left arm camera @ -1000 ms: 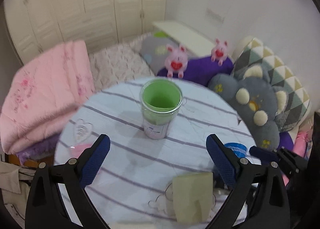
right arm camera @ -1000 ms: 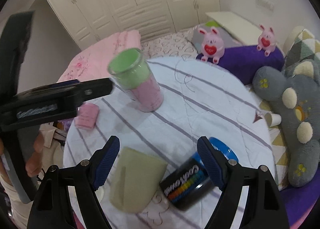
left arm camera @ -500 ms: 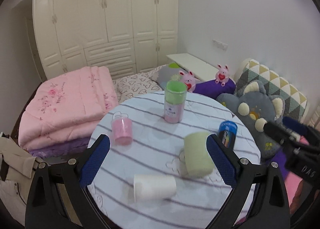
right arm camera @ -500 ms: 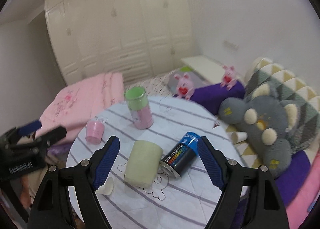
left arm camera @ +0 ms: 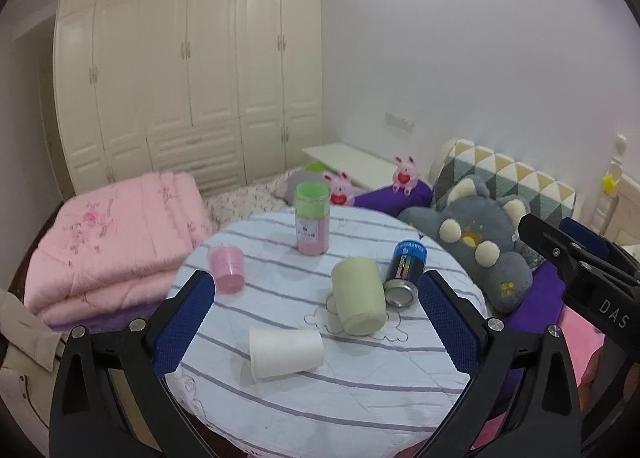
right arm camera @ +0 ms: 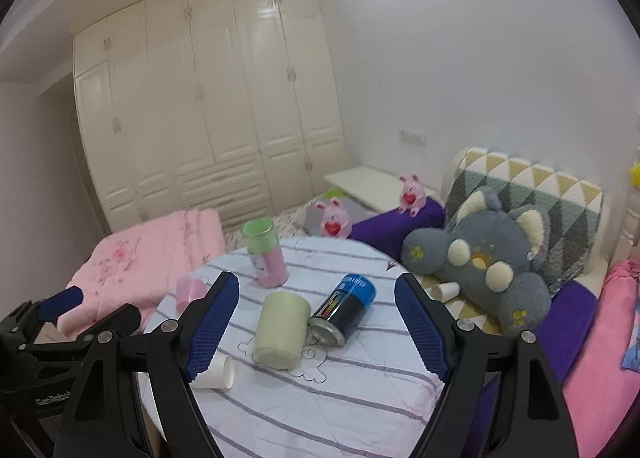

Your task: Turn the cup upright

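A pale green cup lies on its side in the middle of the round striped table; it also shows in the right wrist view. A white paper cup lies on its side nearer me, partly hidden behind my right gripper's left finger in the right wrist view. My left gripper is open and empty, held back above the table's near edge. My right gripper is open and empty, also held back from the table.
A blue can lies beside the green cup. A pink cup stands upside down at the left. A green-lidded jar stands at the back. Folded pink quilt lies left, a grey plush right.
Both grippers have pulled back and up from the table, so the whole tabletop now shows. The cups, can and jar have stayed in place.
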`<state>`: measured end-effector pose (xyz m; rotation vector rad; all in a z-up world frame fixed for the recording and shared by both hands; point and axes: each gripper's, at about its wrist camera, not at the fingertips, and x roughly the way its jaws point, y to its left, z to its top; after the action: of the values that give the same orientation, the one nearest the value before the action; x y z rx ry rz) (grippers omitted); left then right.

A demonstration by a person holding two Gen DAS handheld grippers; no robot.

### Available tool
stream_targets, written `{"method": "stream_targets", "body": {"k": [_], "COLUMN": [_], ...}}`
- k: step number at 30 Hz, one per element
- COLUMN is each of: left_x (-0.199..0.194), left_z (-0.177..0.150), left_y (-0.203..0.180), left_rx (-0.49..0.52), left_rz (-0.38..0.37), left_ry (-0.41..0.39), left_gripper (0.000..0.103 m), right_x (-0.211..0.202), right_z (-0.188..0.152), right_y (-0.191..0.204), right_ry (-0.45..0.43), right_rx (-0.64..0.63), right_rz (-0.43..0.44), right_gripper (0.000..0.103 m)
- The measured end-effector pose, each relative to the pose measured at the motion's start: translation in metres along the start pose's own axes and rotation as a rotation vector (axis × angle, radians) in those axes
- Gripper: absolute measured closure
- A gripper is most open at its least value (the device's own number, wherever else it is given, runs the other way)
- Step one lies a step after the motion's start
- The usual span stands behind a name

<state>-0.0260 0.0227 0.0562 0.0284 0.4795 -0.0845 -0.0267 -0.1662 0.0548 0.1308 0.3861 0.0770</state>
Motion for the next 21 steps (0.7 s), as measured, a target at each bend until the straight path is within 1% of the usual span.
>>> {"method": "stream_targets", "body": {"k": [4, 10, 12, 14, 17, 21], "left_x": [-0.012, -0.017, -0.020, -0.021, -0.018, -0.012], "left_z": [-0.001, -0.005, -0.007, -0.008, -0.008, -0.009], "left_y": [0.002, 0.007, 0.007, 0.007, 0.006, 0.005], "left_rx": [0.001, -0.018, -0.020, -0.023, -0.027, -0.020], "left_rz": [0.028, 0.030, 0.027, 0.017, 0.014, 0.025], "left_ry": [-0.037, -0.055, -0.076, -0.090, -0.086, -0.076], "left_gripper": [0.000, 0.000, 0.000, 0.000, 0.000, 0.000], "right_x": [-0.012, -0.013, -0.017, -0.019, -0.020, -0.015], "right_z": [-0.001, -0.005, -0.008, -0.011, -0.015, -0.017], "right_y": [0.007, 0.013, 0.013, 0.015, 0.016, 0.017], "right_ry": [-0.054, -0.077, -0.099, -0.129, -0.144, -0.136], "right_rx": [-0.027, -0.049, -0.054, -0.066, -0.076, -0.080], "right_rz": [-0.031, -0.041, -0.048, -0.074, -0.090, -0.097], "right_gripper": [0.021, 0.021, 0.021, 0.021, 0.021, 0.021]}}
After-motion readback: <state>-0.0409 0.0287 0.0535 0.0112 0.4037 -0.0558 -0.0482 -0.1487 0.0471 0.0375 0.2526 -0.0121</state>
